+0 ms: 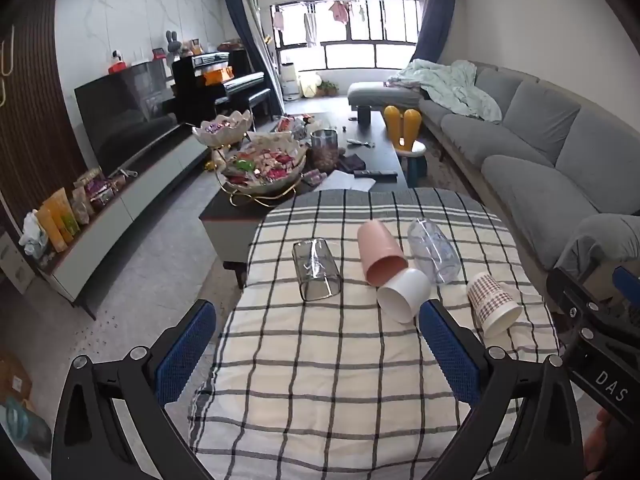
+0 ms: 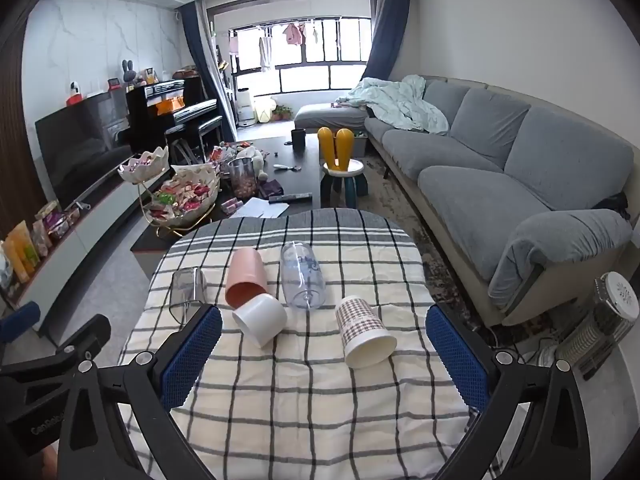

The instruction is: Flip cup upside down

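- On the checked cloth point(image 1: 320, 360) covering the worktop lie five cups, all on their sides, none held.
- Left gripper point(image 1: 318, 350): its blue-padded fingers point(image 1: 186, 350) are spread wide over the near part of the cloth, holding nothing and touching nothing.
- Right gripper point(image 2: 324, 354): its fingers point(image 2: 456, 354) are likewise spread wide and hold nothing; it hangs above the near part of the cloth, and its body shows at the right edge of the left wrist view.
- Smoky glass cup point(image 1: 317, 269) lies at the far left of the row, mouth toward the near side, apart from the others.
- Pink cup point(image 1: 380, 256) lies beside it to the right, mouth near; its rim meets the white cup point(image 1: 404, 294), which lies just nearer, its open mouth turned near-left.
- Clear printed cup point(image 1: 432, 254) lies right of the pink one, close alongside it.
- Plaid paper cup point(image 2: 366, 334) lies furthest right, mouth toward the near side, between the right gripper's fingers in that view but clear of both.
- Beyond the worktop stand a dark coffee table point(image 2: 296, 168) crowded with snack bowls and a grey sofa point(image 2: 500, 176) along the right.
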The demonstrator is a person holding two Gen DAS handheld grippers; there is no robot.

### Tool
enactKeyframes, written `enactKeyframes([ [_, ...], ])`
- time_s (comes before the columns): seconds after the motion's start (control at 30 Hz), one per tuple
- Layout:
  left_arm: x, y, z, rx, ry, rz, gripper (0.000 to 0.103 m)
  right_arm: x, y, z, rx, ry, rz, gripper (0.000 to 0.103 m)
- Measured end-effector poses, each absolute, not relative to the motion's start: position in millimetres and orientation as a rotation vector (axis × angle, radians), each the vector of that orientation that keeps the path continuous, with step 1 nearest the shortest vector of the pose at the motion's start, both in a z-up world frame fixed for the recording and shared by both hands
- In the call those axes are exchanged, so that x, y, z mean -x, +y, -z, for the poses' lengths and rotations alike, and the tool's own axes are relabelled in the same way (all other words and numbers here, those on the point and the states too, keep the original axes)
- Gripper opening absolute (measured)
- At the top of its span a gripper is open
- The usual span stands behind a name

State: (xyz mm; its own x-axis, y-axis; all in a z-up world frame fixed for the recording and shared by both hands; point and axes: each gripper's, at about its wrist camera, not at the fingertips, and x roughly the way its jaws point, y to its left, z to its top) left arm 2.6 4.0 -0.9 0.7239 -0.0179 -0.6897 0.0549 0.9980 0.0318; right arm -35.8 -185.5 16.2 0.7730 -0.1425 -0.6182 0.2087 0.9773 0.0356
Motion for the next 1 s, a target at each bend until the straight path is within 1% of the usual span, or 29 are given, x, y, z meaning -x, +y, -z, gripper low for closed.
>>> enactKeyframes([
  [0.13, -12.5, 30.6, 4.2, 0.007, 0.758, 0.051, 0.103, 36.3, -185.3, -17.2, -0.101, 0.661, 0.192, 0.102],
  [0.3, -6.6, 6.0, 4.1, -0.103, 0.732, 0.009, 0.103, 35.8, -184.7, -18.4, -0.095, 0.655, 0.196, 0.102],
  [1.0, -0.2, 3.9, -3.7, -0.101, 0.729, 0.006, 0.103, 36.2, -185.6, -20.0, -0.100, 0.643, 0.191, 0.102],
])
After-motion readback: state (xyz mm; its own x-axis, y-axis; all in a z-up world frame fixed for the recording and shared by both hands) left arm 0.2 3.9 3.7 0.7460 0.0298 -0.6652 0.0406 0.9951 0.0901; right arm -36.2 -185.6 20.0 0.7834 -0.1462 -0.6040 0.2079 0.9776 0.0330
